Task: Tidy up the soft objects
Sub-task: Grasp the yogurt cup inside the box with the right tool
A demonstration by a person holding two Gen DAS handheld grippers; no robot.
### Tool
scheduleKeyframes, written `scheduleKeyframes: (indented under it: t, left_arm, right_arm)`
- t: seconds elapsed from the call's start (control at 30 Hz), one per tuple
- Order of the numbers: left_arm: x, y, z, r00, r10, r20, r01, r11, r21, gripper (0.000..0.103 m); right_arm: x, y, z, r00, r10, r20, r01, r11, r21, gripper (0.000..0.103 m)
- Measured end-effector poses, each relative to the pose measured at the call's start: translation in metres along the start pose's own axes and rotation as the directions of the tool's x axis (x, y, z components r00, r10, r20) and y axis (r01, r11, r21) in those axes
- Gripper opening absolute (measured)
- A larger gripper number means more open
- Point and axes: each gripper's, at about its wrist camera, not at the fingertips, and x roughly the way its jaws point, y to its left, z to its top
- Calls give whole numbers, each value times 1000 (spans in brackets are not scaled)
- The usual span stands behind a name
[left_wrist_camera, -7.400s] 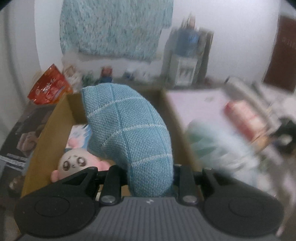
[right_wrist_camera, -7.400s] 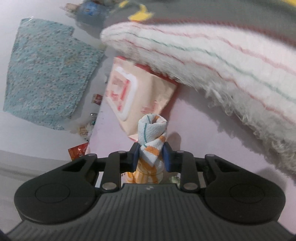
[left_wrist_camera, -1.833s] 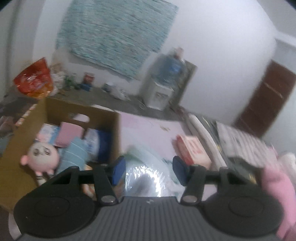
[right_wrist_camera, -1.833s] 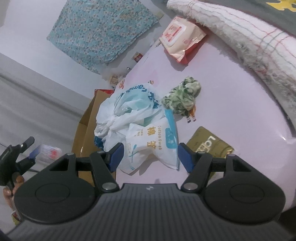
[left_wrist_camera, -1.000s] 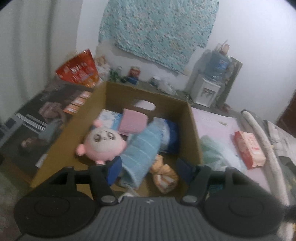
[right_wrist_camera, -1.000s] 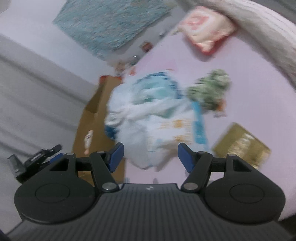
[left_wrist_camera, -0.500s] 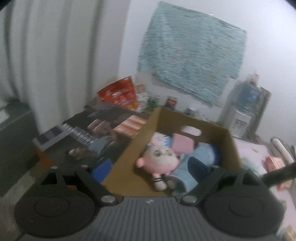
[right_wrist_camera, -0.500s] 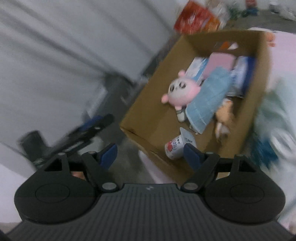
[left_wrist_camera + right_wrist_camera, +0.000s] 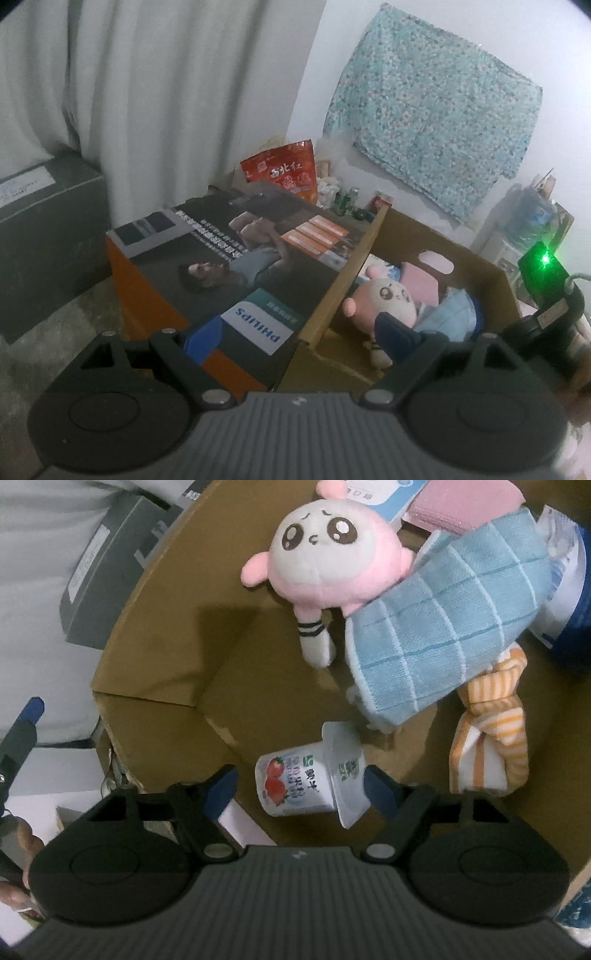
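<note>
Right gripper [image 9: 299,788], jaws closing, straddles yogurt cup [image 9: 308,779] lower centre in box [image 9: 155,646], pads clear; left gripper [image 9: 295,341] wide open, empty.

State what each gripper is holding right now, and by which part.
Nothing is held. The left gripper is open and empty; the right gripper's closing jaws flank the yogurt cup without touching it.

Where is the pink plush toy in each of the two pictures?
Left wrist view: the pink plush toy lies right of centre, inside the cardboard box, just behind the gripper's right fingertip.
Right wrist view: the pink plush toy is at top centre, face up on the box floor.
Shared landmark: the blue checked cloth beside the toy, in both views.
</note>
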Motion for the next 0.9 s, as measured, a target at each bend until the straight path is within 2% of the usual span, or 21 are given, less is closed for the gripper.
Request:
scheduleKeyframes:
  t: [0.03,0.13,0.17,0.23,0.4,0.53,0.7,0.8,0.9]
  left_arm:
    - [1,1,-1,1000,-2,-4,2,1000,1,91]
    - [2,3,-6,1000,-8,-13,8,1000,-3,91]
    - [2,3,-8,1000,-11,-15,11,1000,-7,91]
    - [2,3,-11,1000,-17,-21,16,1000,-14,91]
    - [-2,-2,-17,999,-27,-31,27,1000,-4,91]
    - [-4,-4,-20,999,-33,-34,33,999,-6,91]
    - [-6,-10,-23,998,-43,-38,43,999,4,91]
    - [-9,-13,-24,998,-48,-34,48,999,15,91]
    - [-12,-15,-24,998,-58,-26,58,998,18,91]
  right_arm:
    - [-1,-1,-1,1000,-2,7,2,1000,6,53]
    - [-6,-7,-2,999,-13,37,12,1000,25,43]
    - [-7,-8,-3,999,-20,48,19,999,30,35]
    - [-6,-11,-2,998,-12,66,10,999,33,29]
    - [-22,1,-3,986,-60,156,67,997,-40,5]
    - [-28,13,-9,973,-113,200,134,986,-96,3]
    - [-43,21,-11,953,-134,272,173,977,-125,0]
    - [-55,25,-7,951,-121,284,162,979,-125,0]
    - [-58,17,-4,961,-100,259,119,991,-58,4]
